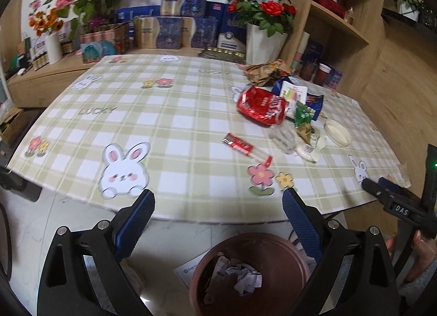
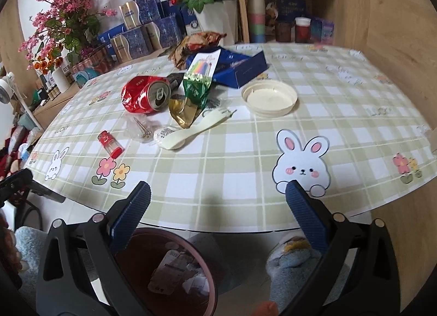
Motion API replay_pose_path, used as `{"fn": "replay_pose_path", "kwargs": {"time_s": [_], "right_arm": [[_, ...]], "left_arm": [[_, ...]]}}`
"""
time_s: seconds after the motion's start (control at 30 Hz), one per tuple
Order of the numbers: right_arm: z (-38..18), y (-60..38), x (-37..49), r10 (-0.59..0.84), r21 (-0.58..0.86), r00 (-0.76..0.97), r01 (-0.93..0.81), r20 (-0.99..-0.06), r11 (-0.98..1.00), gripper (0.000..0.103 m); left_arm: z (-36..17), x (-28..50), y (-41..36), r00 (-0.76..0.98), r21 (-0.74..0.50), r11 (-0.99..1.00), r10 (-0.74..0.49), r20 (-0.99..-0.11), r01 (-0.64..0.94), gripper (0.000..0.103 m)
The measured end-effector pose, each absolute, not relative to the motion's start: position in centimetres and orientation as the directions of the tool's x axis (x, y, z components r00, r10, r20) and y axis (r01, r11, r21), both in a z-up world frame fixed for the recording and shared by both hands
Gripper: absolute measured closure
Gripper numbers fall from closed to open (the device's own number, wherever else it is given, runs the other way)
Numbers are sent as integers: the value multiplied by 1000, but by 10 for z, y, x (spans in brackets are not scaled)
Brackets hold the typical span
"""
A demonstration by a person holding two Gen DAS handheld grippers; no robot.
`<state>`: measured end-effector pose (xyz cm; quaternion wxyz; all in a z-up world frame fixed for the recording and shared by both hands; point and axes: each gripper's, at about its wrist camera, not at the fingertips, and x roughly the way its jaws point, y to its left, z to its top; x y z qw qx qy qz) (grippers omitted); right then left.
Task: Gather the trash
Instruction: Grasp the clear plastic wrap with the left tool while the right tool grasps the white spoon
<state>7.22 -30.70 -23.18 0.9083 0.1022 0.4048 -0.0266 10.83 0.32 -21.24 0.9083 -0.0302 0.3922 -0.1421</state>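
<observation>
Trash lies on a green checked tablecloth (image 1: 164, 124): a crushed red can (image 1: 260, 107) (image 2: 146, 94), a small red and clear tube (image 1: 247, 148) (image 2: 111, 144), a white lid (image 1: 337, 132) (image 2: 269, 96), a plastic spork (image 2: 191, 131), a green and gold wrapper (image 2: 191, 97), a blue box (image 2: 237, 67) and crumpled brown paper (image 1: 265, 70) (image 2: 196, 43). A brown bin (image 1: 251, 275) (image 2: 174, 269) with crumpled paper stands on the floor below the table's near edge. My left gripper (image 1: 218, 206) is open and empty above the bin. My right gripper (image 2: 218, 201) is open and empty at the table's edge.
Flower pots (image 1: 262, 40), blue and gold boxes (image 1: 169, 32) and a wooden shelf (image 1: 338, 26) with cups stand behind the table. The right gripper's body (image 1: 401, 206) shows at the right in the left wrist view. Slippered feet (image 2: 295, 258) are beside the bin.
</observation>
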Motion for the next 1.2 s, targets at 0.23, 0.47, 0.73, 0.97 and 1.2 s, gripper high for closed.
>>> {"fn": "replay_pose_path", "kwargs": {"time_s": [0.23, 0.47, 0.73, 0.97, 1.2], "right_arm": [[-239, -316, 87, -12, 119, 636, 163, -772, 979, 6], [-248, -333, 103, -14, 145, 611, 210, -792, 967, 6], [-252, -336, 119, -12, 118, 610, 172, -792, 978, 6], [-256, -336, 131, 18, 140, 605, 154, -796, 978, 6], [-255, -321, 150, 93, 182, 601, 89, -794, 979, 25]], "left_arm": [[-210, 149, -41, 591, -209, 928, -360, -722, 309, 18], [-228, 203, -98, 493, -274, 903, -413, -765, 331, 31], [-262, 249, -127, 402, -360, 900, -433, -807, 246, 37], [-274, 260, -131, 382, -381, 894, -446, -809, 237, 72], [-268, 254, -118, 408, -373, 892, -450, -795, 257, 83]]}}
